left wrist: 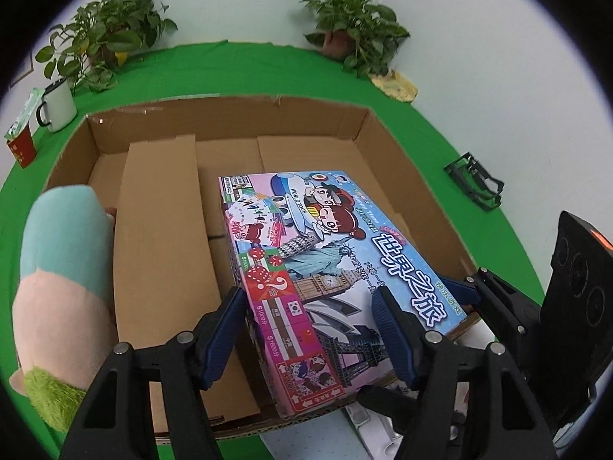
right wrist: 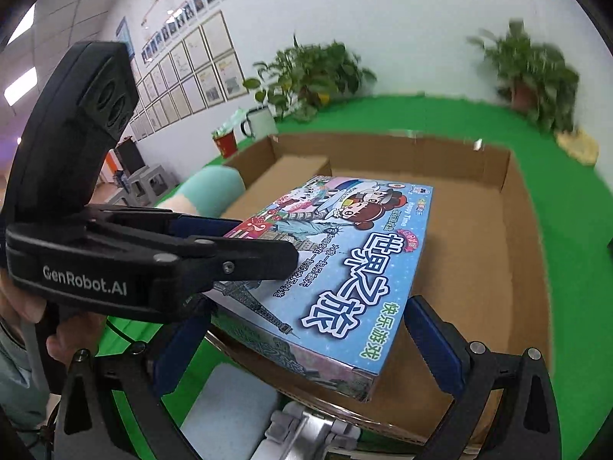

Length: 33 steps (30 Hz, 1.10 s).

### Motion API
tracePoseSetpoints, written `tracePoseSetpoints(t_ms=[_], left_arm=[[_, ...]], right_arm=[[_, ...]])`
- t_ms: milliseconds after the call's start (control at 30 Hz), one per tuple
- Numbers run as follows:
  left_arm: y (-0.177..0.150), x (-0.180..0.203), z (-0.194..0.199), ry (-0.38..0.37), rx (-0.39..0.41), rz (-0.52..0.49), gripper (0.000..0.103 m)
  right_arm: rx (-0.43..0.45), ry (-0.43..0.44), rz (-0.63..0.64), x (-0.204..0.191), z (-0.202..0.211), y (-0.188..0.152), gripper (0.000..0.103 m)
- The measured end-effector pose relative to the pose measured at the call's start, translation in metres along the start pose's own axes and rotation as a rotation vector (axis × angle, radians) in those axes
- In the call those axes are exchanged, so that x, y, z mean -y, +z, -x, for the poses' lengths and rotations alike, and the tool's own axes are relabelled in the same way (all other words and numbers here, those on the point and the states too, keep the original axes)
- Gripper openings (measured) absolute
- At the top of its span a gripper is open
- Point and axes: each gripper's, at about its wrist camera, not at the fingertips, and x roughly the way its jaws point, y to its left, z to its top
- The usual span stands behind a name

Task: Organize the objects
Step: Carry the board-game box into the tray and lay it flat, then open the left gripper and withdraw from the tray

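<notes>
The game box (left wrist: 329, 280) is lying tilted, its near end propped on the front wall of the carton (left wrist: 387, 153) and the rest reaching down inside. The left gripper (left wrist: 310, 329) is sitting over the near left corner, fingers apart, one blue pad just off the box's left edge and the other above the lid, so not really clamped. The right gripper (right wrist: 306, 345) is straddling the near end, fingers wide too. A plush (left wrist: 61, 268) is leaning on the carton's left wall, mug (left wrist: 57, 103) and plants (left wrist: 352, 27) further back on the green cloth (left wrist: 479, 142).
</notes>
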Motion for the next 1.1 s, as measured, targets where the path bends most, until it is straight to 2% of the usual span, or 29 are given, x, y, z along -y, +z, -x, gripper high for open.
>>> tracePoseSetpoints(t_ms=[133, 233, 333, 433, 567, 600, 667, 767, 1000, 1067, 1100], left_arm=[[-0.010, -0.008, -0.007, 0.019, -0.058, 0.003, 0.061], [-0.014, -0.013, 0.007, 0.010, -0.022, -0.021, 0.058], [-0.016, -0.022, 0.024, 0.046, 0.022, -0.028, 0.058], [-0.017, -0.037, 0.027, 0.070, 0.014, -0.010, 0.058], [-0.023, -0.055, 0.022, 0.095, -0.026, 0.032, 0.057], [-0.025, -0.057, 0.022, 0.096, -0.030, 0.035, 0.057], [-0.028, -0.059, 0.024, 0.100, -0.023, 0.026, 0.057], [-0.030, -0.062, 0.025, 0.100, -0.028, 0.024, 0.057], [-0.038, -0.053, 0.028, 0.122, -0.025, 0.000, 0.057], [-0.039, -0.053, 0.030, 0.108, -0.013, 0.001, 0.057], [-0.040, -0.052, 0.035, 0.124, 0.010, -0.002, 0.057]], right_arm=[[-0.069, 0.068, -0.047, 0.021, -0.022, -0.006, 0.100], [-0.089, 0.095, -0.088, 0.027, -0.026, -0.013, 0.098], [-0.100, 0.140, -0.126, 0.027, -0.022, -0.011, 0.098], [-0.125, 0.148, -0.174, 0.035, -0.021, -0.005, 0.096], [-0.197, 0.156, -0.280, 0.049, -0.038, -0.010, 0.066], [-0.220, 0.127, -0.282, 0.047, -0.045, -0.013, 0.059], [-0.259, 0.055, -0.255, 0.041, -0.059, -0.018, 0.055], [-0.268, 0.007, -0.235, 0.034, -0.069, -0.017, 0.056], [-0.283, -0.025, -0.200, 0.027, -0.072, -0.014, 0.060], [-0.278, -0.029, -0.200, 0.026, -0.070, -0.014, 0.062], [-0.273, -0.031, -0.208, 0.026, -0.070, -0.014, 0.062]])
